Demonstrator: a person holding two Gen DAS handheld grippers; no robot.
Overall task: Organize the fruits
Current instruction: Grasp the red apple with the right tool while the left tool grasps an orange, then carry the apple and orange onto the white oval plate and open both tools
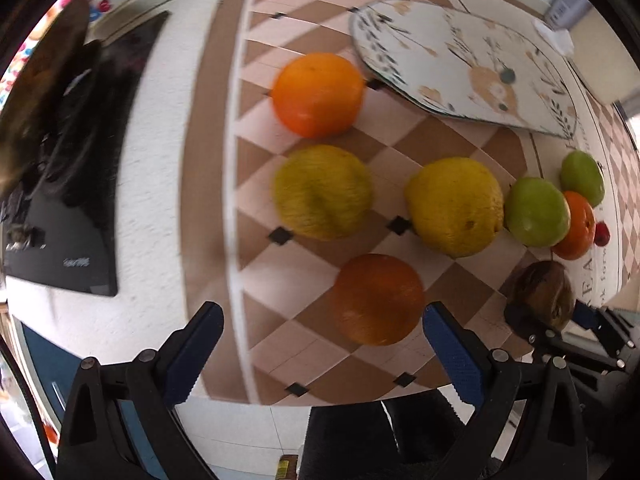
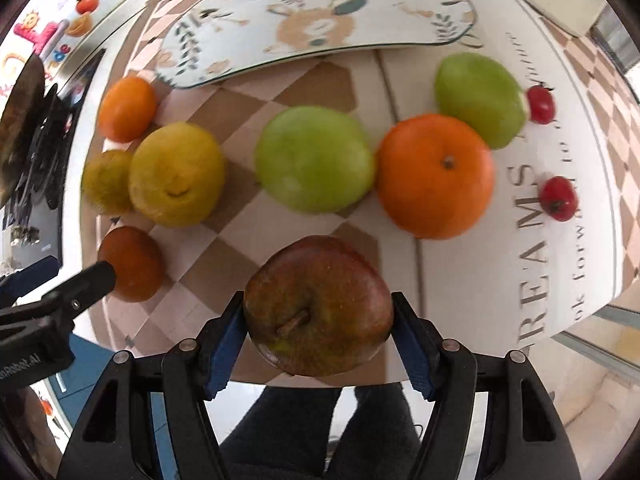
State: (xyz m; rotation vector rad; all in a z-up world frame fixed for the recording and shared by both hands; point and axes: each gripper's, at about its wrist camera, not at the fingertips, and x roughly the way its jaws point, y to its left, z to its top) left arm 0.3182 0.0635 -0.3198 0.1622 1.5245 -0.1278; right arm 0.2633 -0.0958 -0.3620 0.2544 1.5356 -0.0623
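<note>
My right gripper (image 2: pixel 318 332) is shut on a dark red apple (image 2: pixel 318 308) near the table's front edge; the apple also shows in the left wrist view (image 1: pixel 542 292). My left gripper (image 1: pixel 322 344) is open, its right finger next to a dark orange (image 1: pixel 378 298), which sits partly between the fingers. Beyond lie two yellow citrus fruits (image 1: pixel 322 192) (image 1: pixel 454 206), a bright orange (image 1: pixel 318 94), two green apples (image 2: pixel 314 158) (image 2: pixel 480 98), another orange (image 2: pixel 436 174) and two small red tomatoes (image 2: pixel 558 198) (image 2: pixel 540 104).
A flowered deer-print tray (image 2: pixel 256 28) lies at the back of the checkered tablecloth (image 1: pixel 440 136). A black flat device (image 1: pixel 80 184) lies on the left. A white mat with lettering (image 2: pixel 532 216) is on the right. The table's front edge is just below the grippers.
</note>
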